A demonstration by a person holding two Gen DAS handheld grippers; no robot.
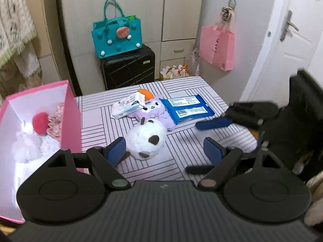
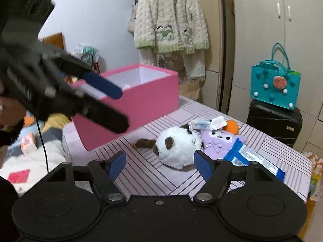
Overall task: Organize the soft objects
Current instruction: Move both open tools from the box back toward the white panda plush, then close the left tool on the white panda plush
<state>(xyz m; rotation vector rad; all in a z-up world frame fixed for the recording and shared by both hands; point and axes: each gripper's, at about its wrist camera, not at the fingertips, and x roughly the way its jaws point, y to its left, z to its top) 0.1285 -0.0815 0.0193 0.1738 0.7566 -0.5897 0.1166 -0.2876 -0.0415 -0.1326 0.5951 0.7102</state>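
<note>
Striped tabletop (image 1: 153, 167) in front was open for a gripper, but the pink box (image 1: 71, 119) walled off the left and the white plush (image 1: 146, 141) sat mid-table with packets behind.

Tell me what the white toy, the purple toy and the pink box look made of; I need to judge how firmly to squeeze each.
White toy: long fluffy plush with brown patches, likely stuffed, judging by its fuzzy outline. Purple toy: shorter-pile plush with a fabric bow. Pink box: stiff matte board, probably paper-covered card, given its flat walls, sharp edges and white inside.
</note>
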